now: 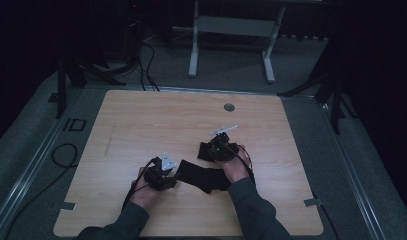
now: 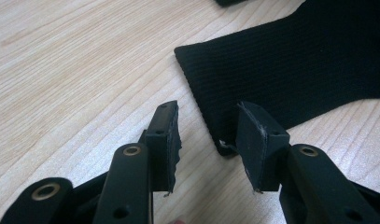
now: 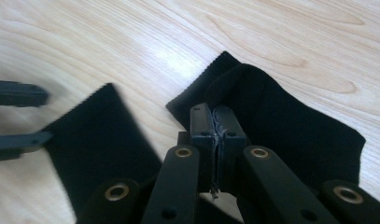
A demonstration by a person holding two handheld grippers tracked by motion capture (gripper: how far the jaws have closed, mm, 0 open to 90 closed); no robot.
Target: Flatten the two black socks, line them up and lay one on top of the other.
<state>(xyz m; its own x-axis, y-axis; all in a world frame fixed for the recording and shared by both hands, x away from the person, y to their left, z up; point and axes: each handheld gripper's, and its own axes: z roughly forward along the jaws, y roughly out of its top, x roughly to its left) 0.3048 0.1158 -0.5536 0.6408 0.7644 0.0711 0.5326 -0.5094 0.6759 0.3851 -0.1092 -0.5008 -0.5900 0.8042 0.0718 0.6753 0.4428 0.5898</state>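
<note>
**Dark sleeves, black grippers with brass-ringed arms**

Dark grey-green sleeves are worn on both forearms. The left gripper [image 1: 160,176] and the right gripper [image 1: 222,148] are built in black, each topped by a pale grey three-cornered plate, with a black cable trailing back. Flat black arms with brass-ringed holes are seen, ending in blocky black fingers [image 2: 163,140] whose pads are frayed at the edges.

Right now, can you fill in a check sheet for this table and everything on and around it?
Surface: wooden table, pale, with a round grommet.
Job's things: black sock lying across the middle.
Clutter: nothing seen.
Grippers: left gripper open at the sock's cuff edge; right gripper shut, sock under it, grip unclear.
Cables: black cable on the floor, left.
Surroundings: dark room, grey table frame behind.
</note>
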